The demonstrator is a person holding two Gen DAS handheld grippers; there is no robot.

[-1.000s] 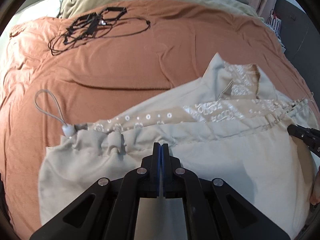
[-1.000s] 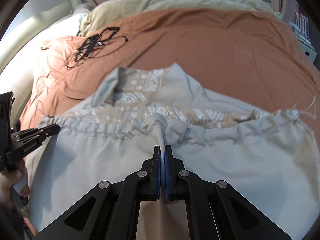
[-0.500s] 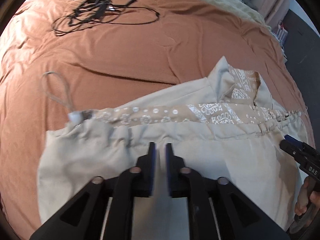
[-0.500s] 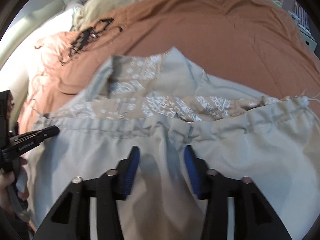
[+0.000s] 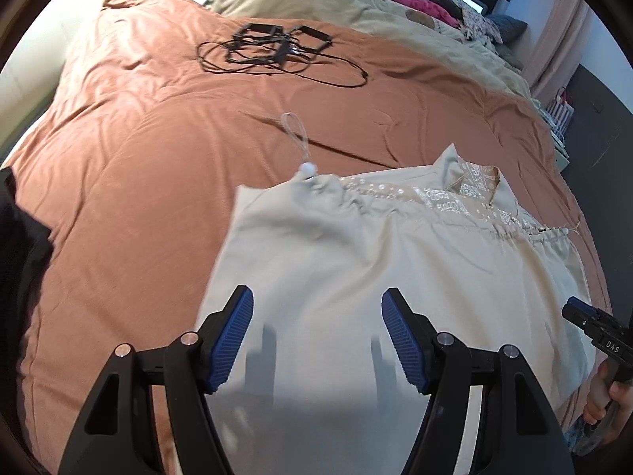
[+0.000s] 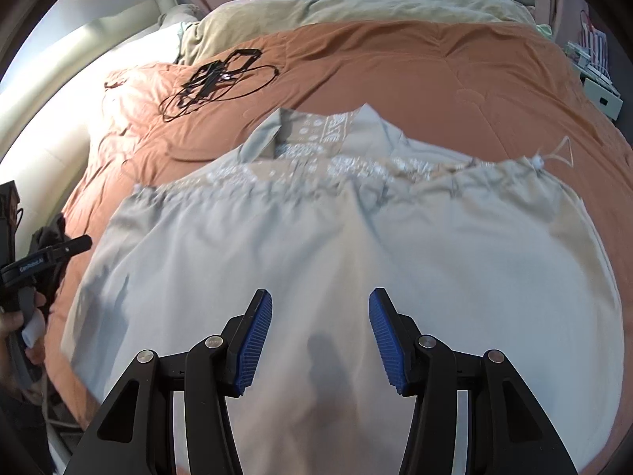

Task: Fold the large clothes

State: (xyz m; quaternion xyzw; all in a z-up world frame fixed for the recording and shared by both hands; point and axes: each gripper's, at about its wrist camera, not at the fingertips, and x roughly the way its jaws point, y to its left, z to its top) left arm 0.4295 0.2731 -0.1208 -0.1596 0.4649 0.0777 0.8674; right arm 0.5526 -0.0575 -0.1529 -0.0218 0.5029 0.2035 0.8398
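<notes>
Left hand-held gripper (image 5: 316,340) is opening, right hand-held gripper (image 6: 320,340) released, both empty above the beige jacket (image 5: 376,277) on the bed (image 5: 158,158).

The garment (image 5: 376,261) lies on the bedspread (image 5: 138,158) (cables (image 5: 277,49) behind it).
</notes>
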